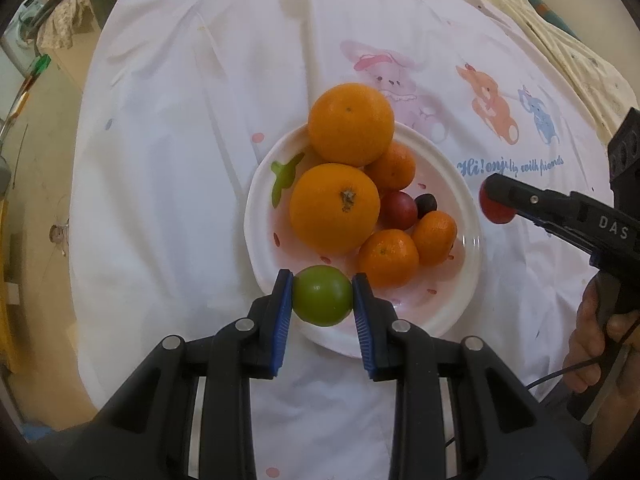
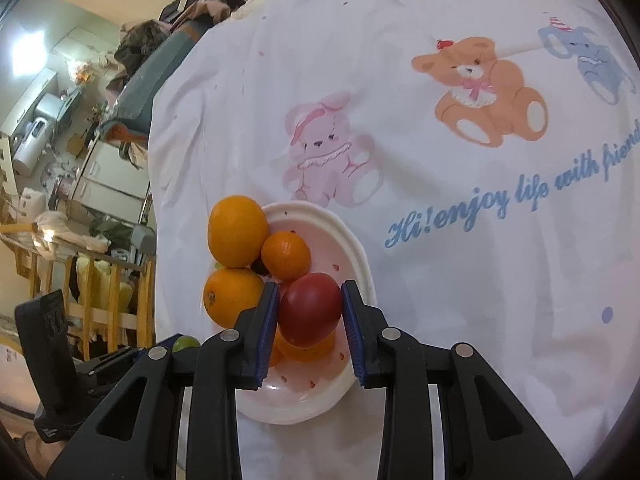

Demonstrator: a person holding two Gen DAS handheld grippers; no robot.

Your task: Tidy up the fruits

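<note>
White sheet (image 2: 420, 300) with cartoon bears, a pink bunny and blue "Hi! enjoy life with friends" lettering covers the whole surface. Off to the side the room's pretty cluttered: wooden railing (image 2: 92, 300), a heap of clothes (image 2: 192, 8) up top, and a washing machine (image 1: 24, 20) (only partly visible). Beige floor (image 1: 44, 208), one bright light glare (image 2: 26, 54).

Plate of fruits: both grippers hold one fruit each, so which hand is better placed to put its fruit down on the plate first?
Probably left. The left gripper holds the green fruit over the plate rim, beside bare plate. The right gripper holds the red fruit above a small orange.
</note>
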